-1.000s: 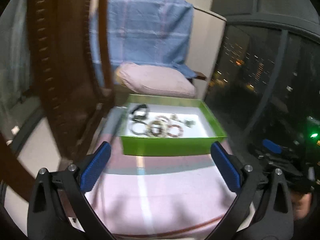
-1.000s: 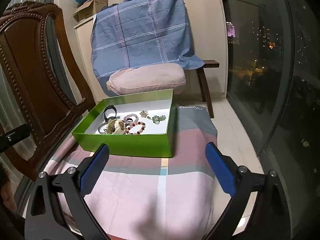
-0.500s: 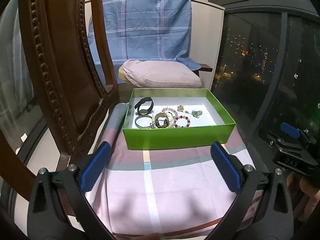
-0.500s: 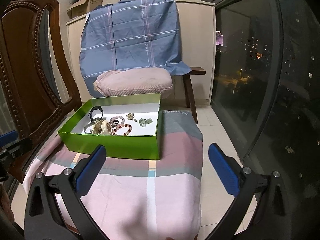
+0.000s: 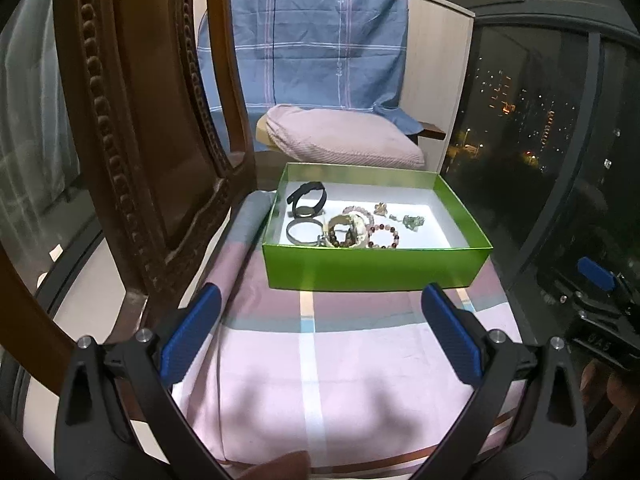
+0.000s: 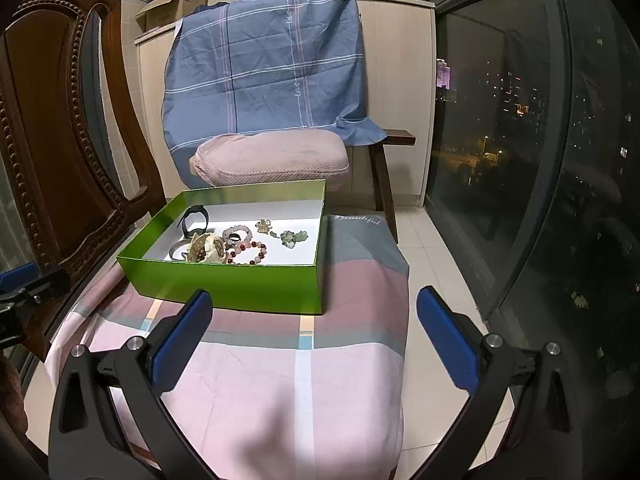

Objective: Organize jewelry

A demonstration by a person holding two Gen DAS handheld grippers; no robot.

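1. The left gripper [image 5: 320,316] fills the bottom of the left wrist view, its blue-padded jaws spread wide with nothing between them but the cloth below.
2. The right gripper [image 6: 310,322] stands the same way in the lower part of the right wrist view: jaws wide apart, empty.
3. A green box [image 5: 372,268] with a white floor sits at the centre of the left wrist view, on a desk covered by a pink, grey and white checked cloth [image 5: 320,380]. In the right wrist view the box [image 6: 240,284] lies left of centre, beyond the gripper's left pad.
4. All the jewelry lies inside the box, gathered toward its left and middle:
   - a black watch [image 5: 308,202] at the back left;
   - a silver bangle [image 5: 304,232] just in front of it;
   - a pale chunky bracelet [image 5: 350,232] beside the bangle, touching it or nearly so;
   - a red and pink bead bracelet [image 5: 384,238] to the right of that;
   - a pale pink bead bracelet [image 6: 238,236] behind them;
   - a small gold charm [image 5: 380,209] and a green pendant [image 5: 414,222] farther right.
5. The right part of the box floor is bare white.
6. A carved wooden chair [image 5: 132,120] rises at the left of both views.
7. Behind the box, a pink pillow [image 6: 272,160] rests under a blue checked sheet [image 6: 268,68] draped over a cabinet.
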